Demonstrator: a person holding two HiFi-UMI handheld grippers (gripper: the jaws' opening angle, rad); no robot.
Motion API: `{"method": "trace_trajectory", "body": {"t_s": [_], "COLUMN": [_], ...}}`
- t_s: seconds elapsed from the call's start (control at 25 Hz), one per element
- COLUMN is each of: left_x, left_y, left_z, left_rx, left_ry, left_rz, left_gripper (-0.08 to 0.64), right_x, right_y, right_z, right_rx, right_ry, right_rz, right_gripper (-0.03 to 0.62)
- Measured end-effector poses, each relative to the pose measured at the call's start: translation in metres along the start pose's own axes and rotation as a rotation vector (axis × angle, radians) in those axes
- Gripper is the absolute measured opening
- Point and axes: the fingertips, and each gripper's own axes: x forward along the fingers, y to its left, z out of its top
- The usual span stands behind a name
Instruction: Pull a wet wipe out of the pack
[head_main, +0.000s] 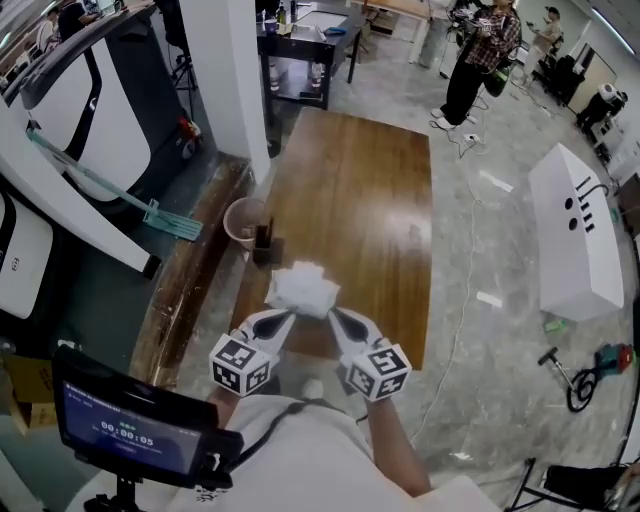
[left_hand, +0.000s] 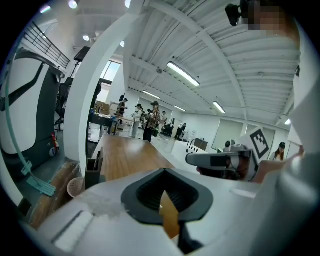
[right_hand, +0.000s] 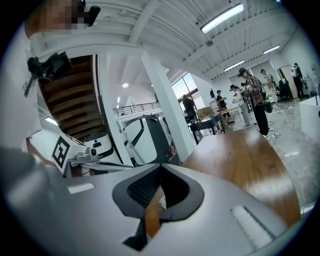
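A white crumpled wipe bundle (head_main: 302, 288) hangs over the near end of the brown wooden table (head_main: 370, 190); I cannot tell wipe from pack. My left gripper (head_main: 285, 315) meets its lower left edge and my right gripper (head_main: 335, 313) its lower right edge, both tips at the white material. In the left gripper view the left gripper (left_hand: 167, 200) has its jaws together, and the right gripper (left_hand: 220, 160) shows alongside. The right gripper view shows the right gripper (right_hand: 160, 200) closed too, a sliver of white at its pads. The bundle itself is mostly hidden in both gripper views.
A pale cup (head_main: 243, 218) and a dark holder (head_main: 264, 240) stand at the table's left edge. A white pillar (head_main: 225, 60) rises at the far left. A white box (head_main: 578, 235) lies on the floor to the right, and a person (head_main: 485, 50) stands beyond the table.
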Motion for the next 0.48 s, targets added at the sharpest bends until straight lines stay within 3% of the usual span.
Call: {"method": "trace_trajectory", "body": {"t_s": [0.2, 0.48], "left_x": [0.014, 0.043], "left_y": [0.034, 0.061], "left_z": [-0.01, -0.032], "left_rx": [0.035, 0.138], "left_ry": [0.084, 0.215], "left_rz": [0.007, -0.048], "left_gripper": [0.002, 0.019], "right_x": [0.025, 0.051], "right_y": [0.002, -0.006], "right_z": [-0.004, -0.022], "right_rx": [-0.031, -0.027], "right_ry": [0.021, 0.061], "right_rz": [-0.047, -0.13], "right_gripper": [0.008, 0.009]}}
